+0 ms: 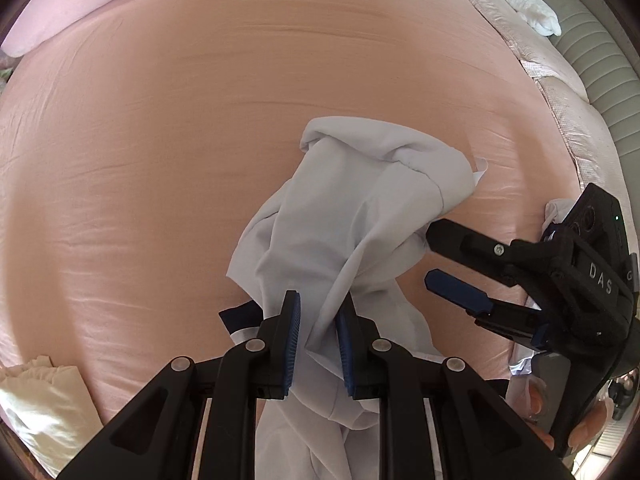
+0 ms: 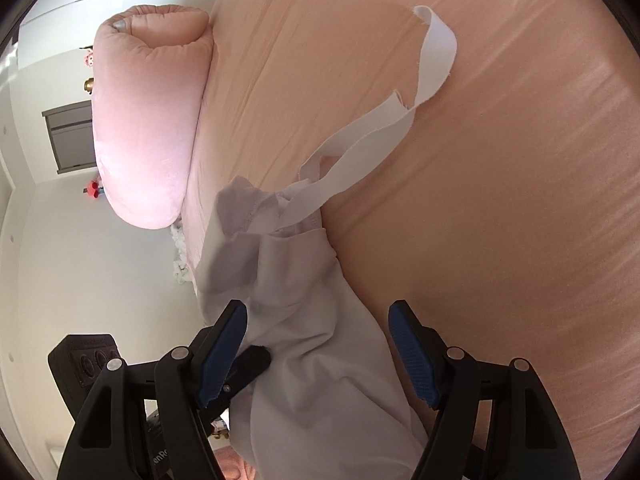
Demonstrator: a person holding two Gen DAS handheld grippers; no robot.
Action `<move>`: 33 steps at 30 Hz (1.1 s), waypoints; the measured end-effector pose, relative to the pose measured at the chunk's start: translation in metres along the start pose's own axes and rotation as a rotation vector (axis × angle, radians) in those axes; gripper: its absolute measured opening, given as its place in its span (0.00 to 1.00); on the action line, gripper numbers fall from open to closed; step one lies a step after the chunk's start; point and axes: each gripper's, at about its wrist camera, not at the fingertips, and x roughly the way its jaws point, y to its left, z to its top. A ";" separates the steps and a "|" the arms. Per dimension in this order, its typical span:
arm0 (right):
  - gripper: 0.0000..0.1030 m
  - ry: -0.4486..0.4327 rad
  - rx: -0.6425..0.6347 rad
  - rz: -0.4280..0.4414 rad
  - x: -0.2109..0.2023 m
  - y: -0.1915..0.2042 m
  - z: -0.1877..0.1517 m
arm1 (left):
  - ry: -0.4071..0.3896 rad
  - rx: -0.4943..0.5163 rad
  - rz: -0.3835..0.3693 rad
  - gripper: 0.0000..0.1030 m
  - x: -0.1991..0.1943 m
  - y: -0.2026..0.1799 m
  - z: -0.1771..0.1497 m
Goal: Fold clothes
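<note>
I have the left gripper (image 1: 318, 320) partly closed, its blue pads (image 1: 294, 340) drawn in on a bunched fold of the white garment (image 1: 352, 216), which passes between them and hangs down below the tool. From the left wrist view, the garment rises from my left gripper in a twisted column and spreads into a crumpled mass on the pink sheet (image 1: 200, 120), toward the middle of the bed and nearer its right edge. My right gripper (image 1: 430, 256) enters from the right in that view with its fingers spread apart; the upper finger touches the garment's side, and nothing is clamped between them. The right wrist view confirms this: the right gripper (image 2: 318, 340) is wide open, and the garment (image 2: 304, 320) lies in the gap between its pads (image 2: 412, 356) without being pinched. A white strap (image 2: 372, 136) runs out from the garment's far end across the sheet (image 2: 500, 200). A rolled pink pillow (image 2: 144, 120) sits at the bed's far edge. A folded cream cloth (image 1: 44, 404) lies at the near left corner of the bed.
</note>
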 end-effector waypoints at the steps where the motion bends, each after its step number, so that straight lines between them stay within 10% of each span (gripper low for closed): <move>1: 0.71 -0.002 -0.007 0.002 0.003 0.004 0.002 | 0.001 -0.004 -0.006 0.16 0.000 0.002 -0.001; 13: 0.46 0.053 -0.018 -0.024 0.041 0.016 0.013 | 0.011 0.031 -0.033 0.16 -0.005 0.010 -0.009; 18: 0.15 0.068 -0.051 -0.065 0.053 0.022 0.015 | 0.022 0.018 -0.034 0.16 0.004 0.002 -0.002; 33: 0.10 0.050 -0.190 -0.078 0.054 0.025 -0.001 | -0.028 0.081 0.028 0.46 0.003 -0.020 0.038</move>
